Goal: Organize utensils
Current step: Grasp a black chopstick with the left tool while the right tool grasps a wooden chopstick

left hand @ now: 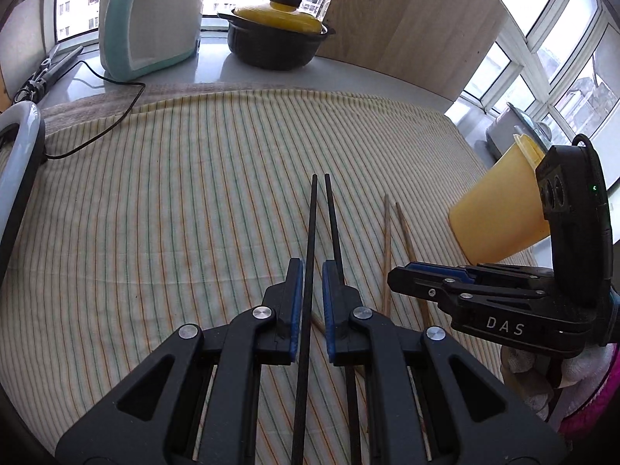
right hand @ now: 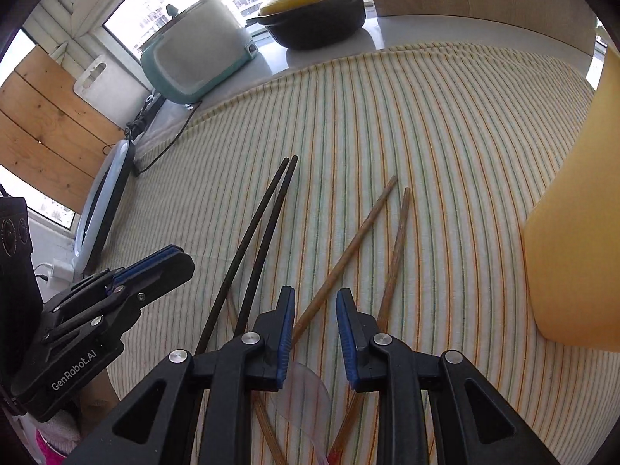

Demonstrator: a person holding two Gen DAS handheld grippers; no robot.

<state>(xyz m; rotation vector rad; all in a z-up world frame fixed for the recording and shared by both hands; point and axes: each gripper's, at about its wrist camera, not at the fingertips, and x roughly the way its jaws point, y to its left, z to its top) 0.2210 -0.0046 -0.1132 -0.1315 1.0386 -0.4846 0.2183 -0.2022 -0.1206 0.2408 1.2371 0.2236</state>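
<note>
Two black chopsticks (left hand: 314,224) lie side by side on the striped cloth (left hand: 174,201). My left gripper (left hand: 312,267) is open just above them, one chopstick running between its jaws, the other under the right finger. Two brown wooden chopsticks (right hand: 366,228) lie crossed to the right. My right gripper (right hand: 316,298) is open above them, one stick passing between the jaws. In the left wrist view the right gripper (left hand: 399,275) shows side-on. A yellow plastic cup (left hand: 500,209) stands at the right; it also shows in the right wrist view (right hand: 577,232). A clear plastic spoon (right hand: 306,395) lies under the right gripper.
A white and teal rice cooker (left hand: 151,19) and a black pot with a yellow lid (left hand: 279,35) stand at the back by the window. A power cord (left hand: 112,116) trails over the cloth. A grey-rimmed appliance (left hand: 19,155) stands at the left edge. A wooden panel (left hand: 407,19) rises at the back right.
</note>
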